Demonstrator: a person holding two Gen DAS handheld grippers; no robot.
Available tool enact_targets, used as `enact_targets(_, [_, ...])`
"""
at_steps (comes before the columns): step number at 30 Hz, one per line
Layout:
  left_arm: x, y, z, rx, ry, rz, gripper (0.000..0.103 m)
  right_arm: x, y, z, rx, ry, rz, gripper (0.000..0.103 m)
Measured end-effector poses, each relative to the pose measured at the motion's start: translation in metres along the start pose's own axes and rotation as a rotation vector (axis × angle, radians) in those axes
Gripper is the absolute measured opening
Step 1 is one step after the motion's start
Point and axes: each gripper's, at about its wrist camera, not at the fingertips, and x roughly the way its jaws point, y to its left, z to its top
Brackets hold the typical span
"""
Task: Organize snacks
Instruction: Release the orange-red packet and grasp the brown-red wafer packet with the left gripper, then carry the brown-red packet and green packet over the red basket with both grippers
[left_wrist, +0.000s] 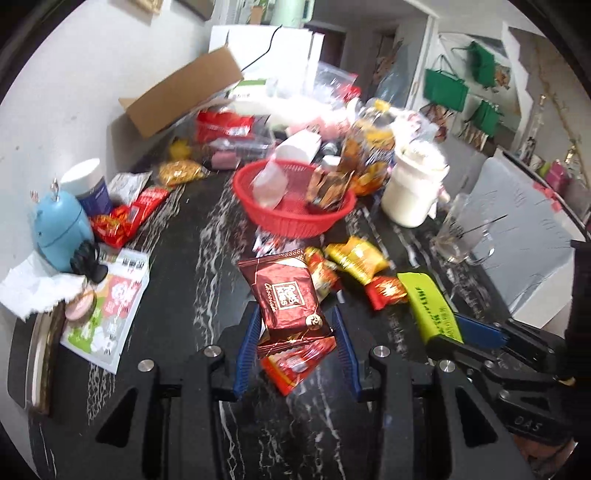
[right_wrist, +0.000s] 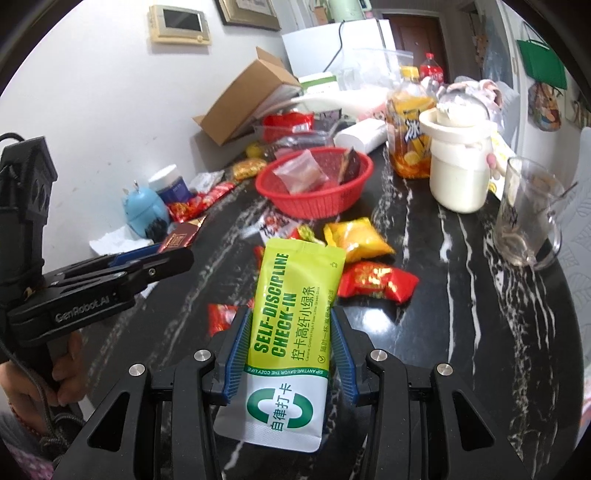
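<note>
**Two packets in hand, most snacks not yet in the basket**

The left hand-held gripper (left_wrist: 295, 341) is closed on a brown chocolate packet (left_wrist: 286, 295), with what looks like a red wrapper (left_wrist: 295, 362) pinched below it between the same blue pads; whether that is a second packet I cannot tell. The right hand-held gripper (right_wrist: 291, 354) is clamped on a lime-green pouch (right_wrist: 291, 314), held lengthwise between its pads. Both loads appear lifted off the black marbled tabletop (right_wrist: 424, 295), short of the red basket (right_wrist: 314, 205).

Judging by what lies where, the job is at an early stage. The basket holds only a clear packet (right_wrist: 301, 171) and a dark wrapper (right_wrist: 351, 164) leaning against its far wall. Still loose on the tabletop just in front of it are a yellow bag (right_wrist: 356, 238), a red packet (right_wrist: 376, 282) and some small wrappers partly hidden behind the pouch. More red packets (left_wrist: 127, 218) and a yellow bag of nuts (left_wrist: 179, 171) lie to the left, near a blue figurine (left_wrist: 61, 229) and a white-lidded jar (left_wrist: 86, 186).

Assuming the basket is the collecting place, the two held items go in next, then the near cluster, then the left-hand group. The cardboard box (left_wrist: 184, 90), bottle (right_wrist: 408, 125), white pot (right_wrist: 460, 166) and glass mug (right_wrist: 524, 210) crowd the far end, so there is little spare room beside the basket.
</note>
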Motion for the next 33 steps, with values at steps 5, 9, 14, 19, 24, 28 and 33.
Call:
enact_targets(5, [-0.012,-0.007,0.014,0.023,-0.047,-0.020,0.039,-0.011,0.000,0.019,-0.022,-0.046,-0.008,0.042])
enact_targets(9, [-0.018,-0.012,0.028,0.034,-0.088,-0.033,0.039,-0.016,0.001,0.038,-0.041,-0.080,-0.012,0.042])
enact_targets(14, [-0.015,-0.016,0.051,0.040,-0.125,-0.055,0.039,-0.019,0.000,0.065,-0.074,-0.121,-0.015,0.042])
enact_targets(19, [-0.003,-0.016,0.076,0.044,-0.152,-0.077,0.039,-0.015,-0.001,0.092,-0.101,-0.155,-0.018,0.042])
enact_targets(24, [0.010,-0.013,0.101,0.048,-0.180,-0.077,0.039,-0.002,-0.005,0.118,-0.119,-0.170,-0.008,0.042])
enact_targets(28, [0.027,-0.008,0.123,0.042,-0.190,-0.075,0.039,0.017,-0.009,0.136,-0.133,-0.164,-0.002,0.042])
enact_targets(33, [0.051,-0.003,0.147,0.042,-0.198,-0.063,0.039,0.046,-0.014,0.161,-0.154,-0.160,-0.003,0.042])
